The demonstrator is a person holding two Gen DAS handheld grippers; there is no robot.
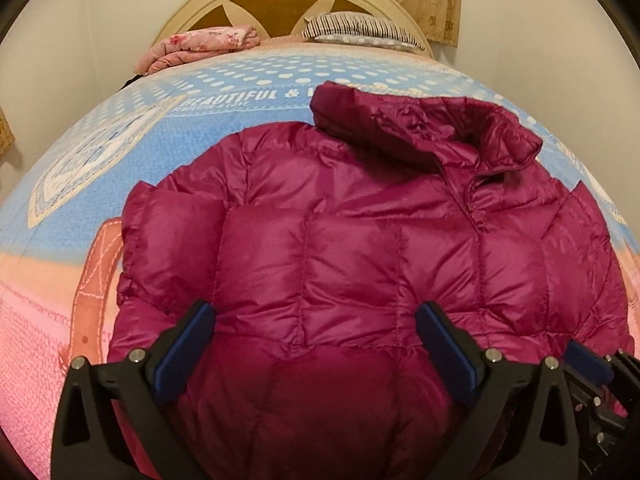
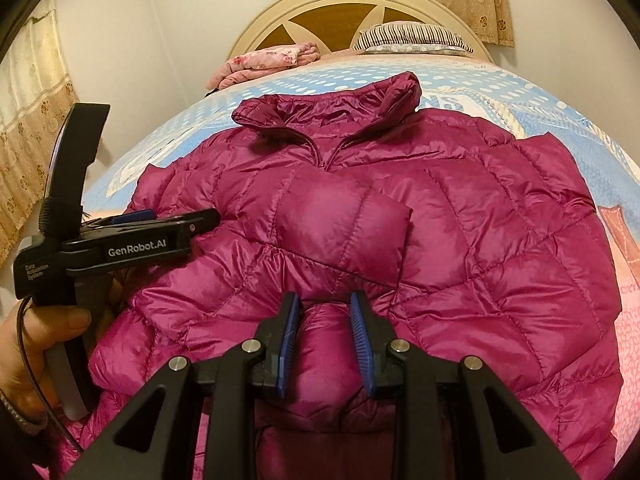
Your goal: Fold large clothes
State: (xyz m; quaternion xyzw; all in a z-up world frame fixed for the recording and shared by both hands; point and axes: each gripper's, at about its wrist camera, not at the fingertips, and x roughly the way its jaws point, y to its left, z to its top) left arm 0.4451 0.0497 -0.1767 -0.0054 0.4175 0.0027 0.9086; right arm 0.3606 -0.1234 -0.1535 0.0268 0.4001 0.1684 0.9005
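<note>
Jacket (image 2: 400, 208) on bed (image 1: 120, 152), sleeves folded: your right gripper (image 2: 325, 312) pinches its hem, left gripper (image 1: 316, 320) wide; next, lift hem toward collar.

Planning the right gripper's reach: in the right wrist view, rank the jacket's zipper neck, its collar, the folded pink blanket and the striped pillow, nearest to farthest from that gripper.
From the right gripper:
1. Zipper neck, straight ahead on the jacket.
2. Collar, just beyond it.
3. and 4. Folded pink blanket, far left, and striped pillow, far right: both by the headboard, too close to rank.
</note>
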